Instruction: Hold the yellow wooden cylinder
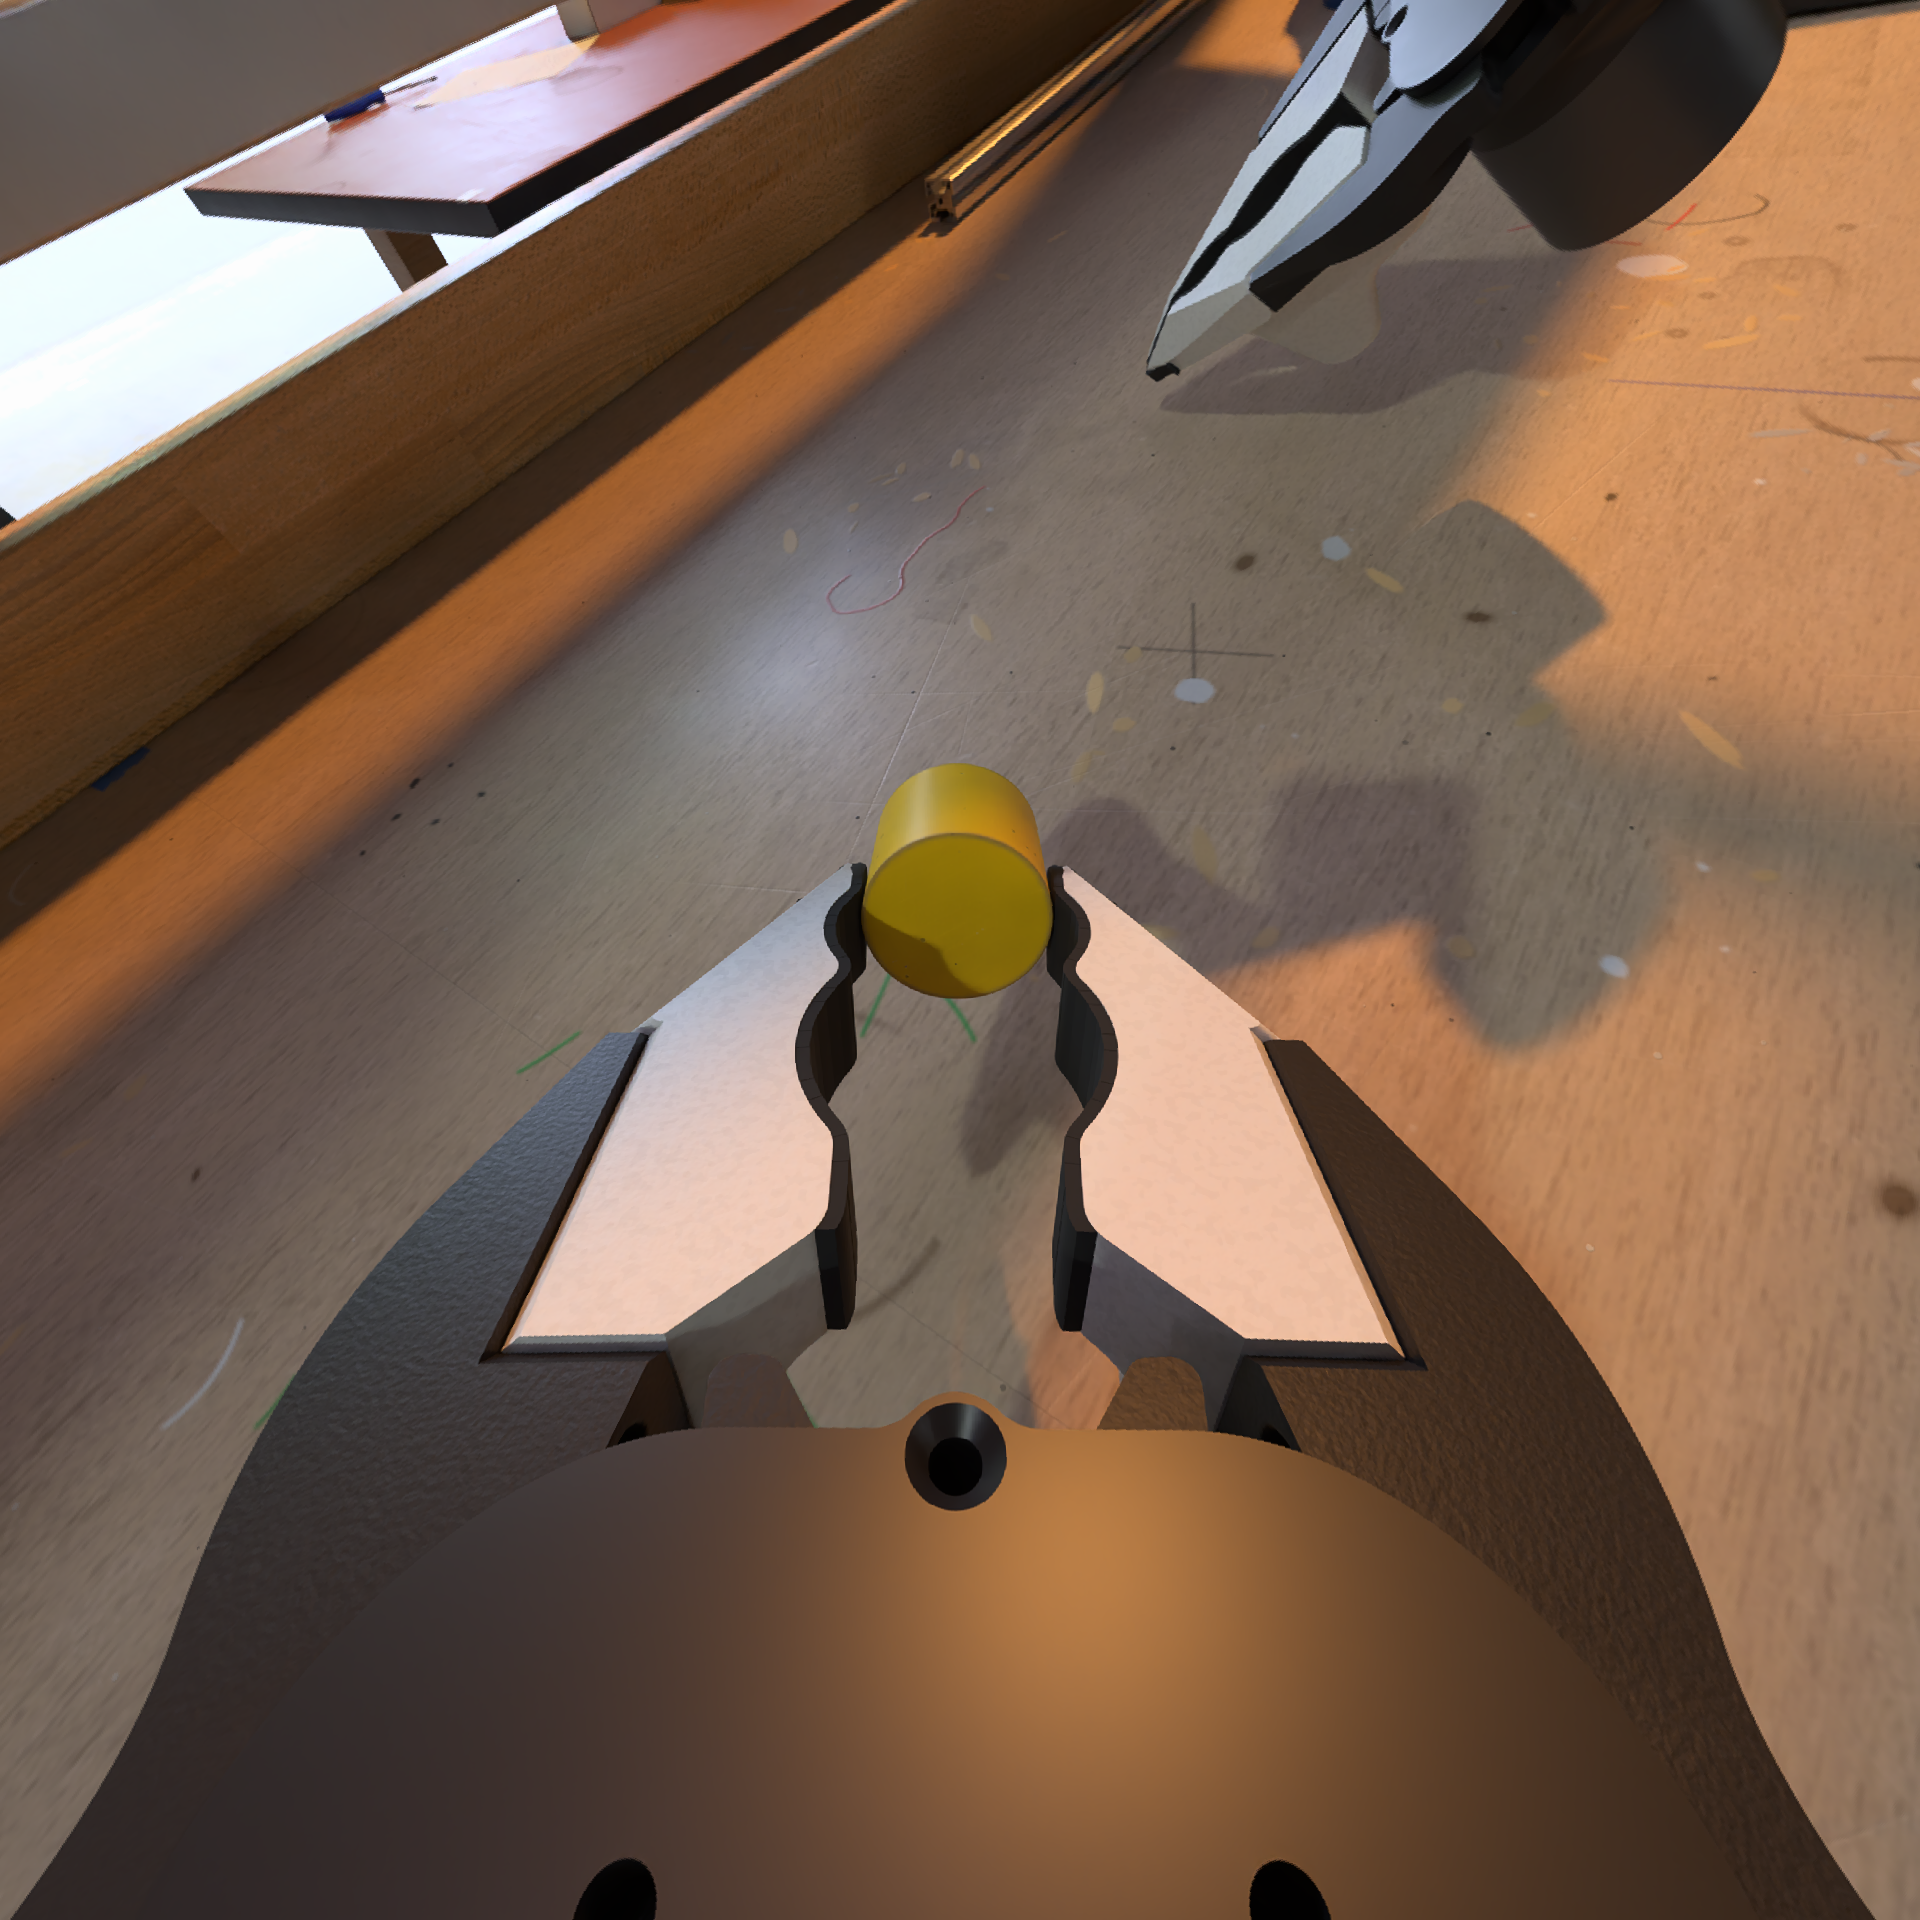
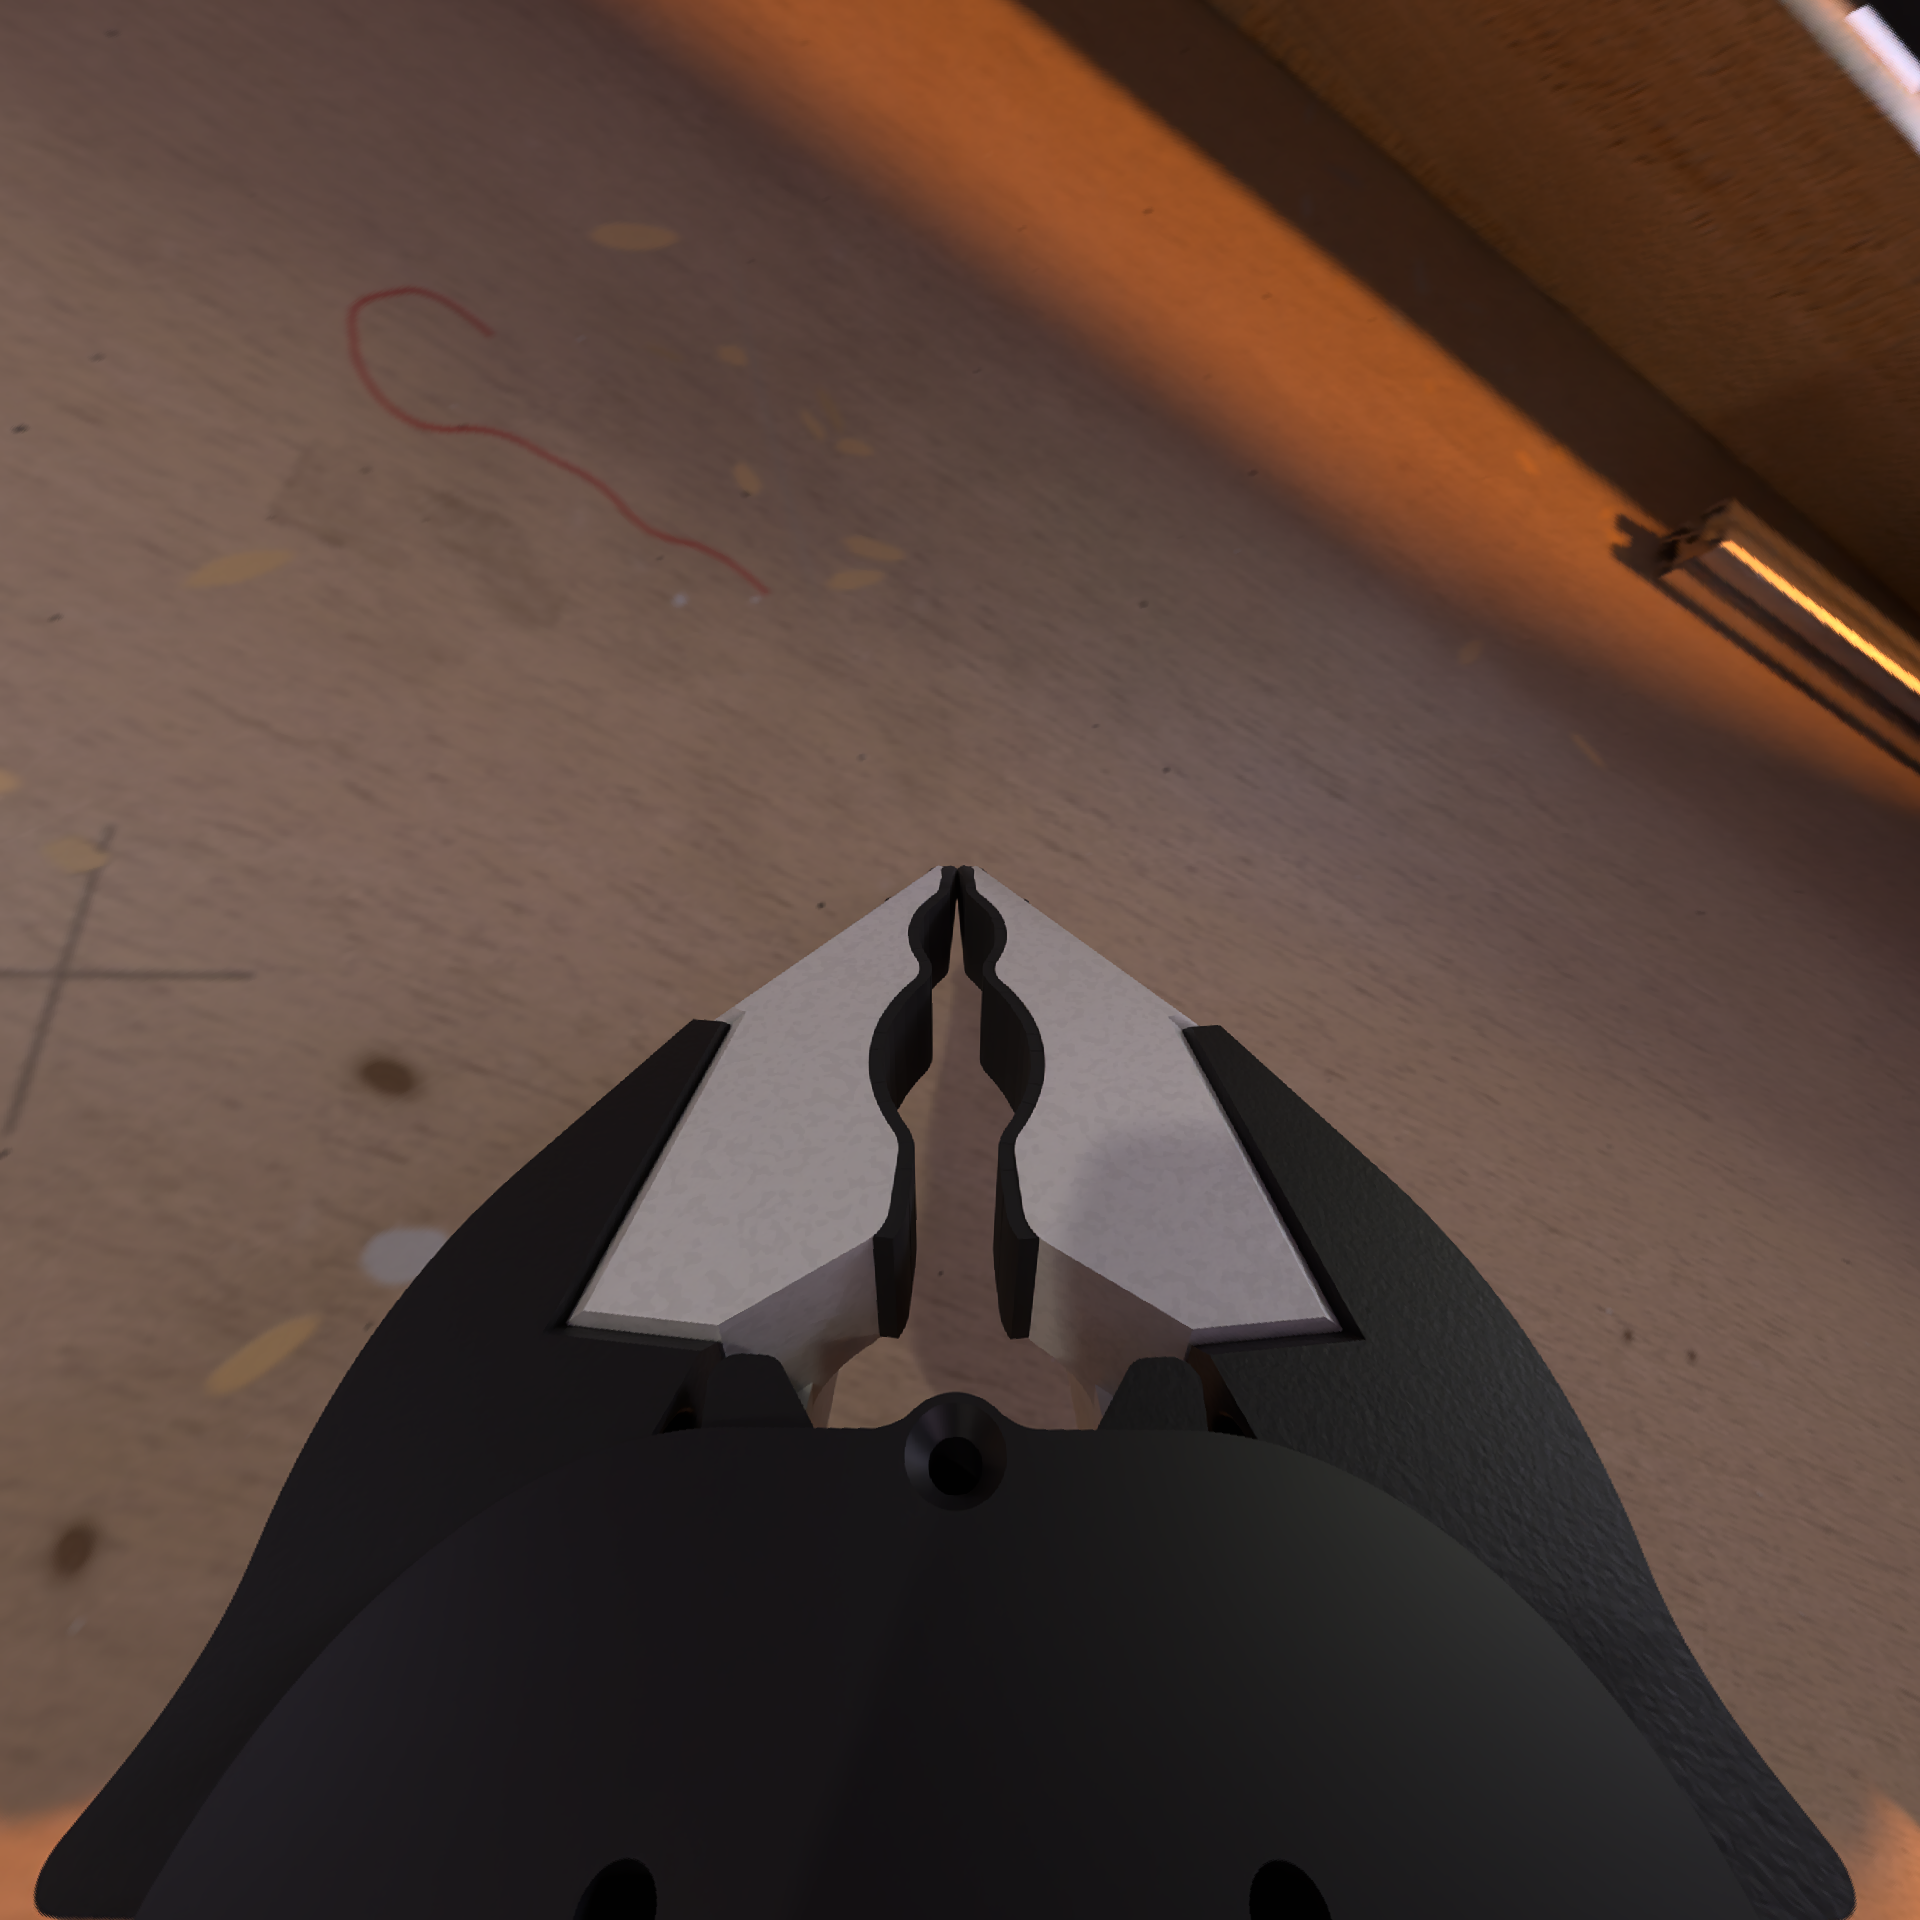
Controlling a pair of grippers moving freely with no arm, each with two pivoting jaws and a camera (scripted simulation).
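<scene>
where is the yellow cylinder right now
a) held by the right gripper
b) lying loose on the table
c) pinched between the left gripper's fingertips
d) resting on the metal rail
c: the yellow cylinder sits between the left gripper fingertips, both pads touching it; the right gripper is shut and empty.

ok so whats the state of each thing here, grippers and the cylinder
left gripper: shut on the yellow cylinder, tips pinching its sides
yellow cylinder: gripped, flat end facing the camera
right gripper: shut, holding nothing, tips together above the table
</scene>
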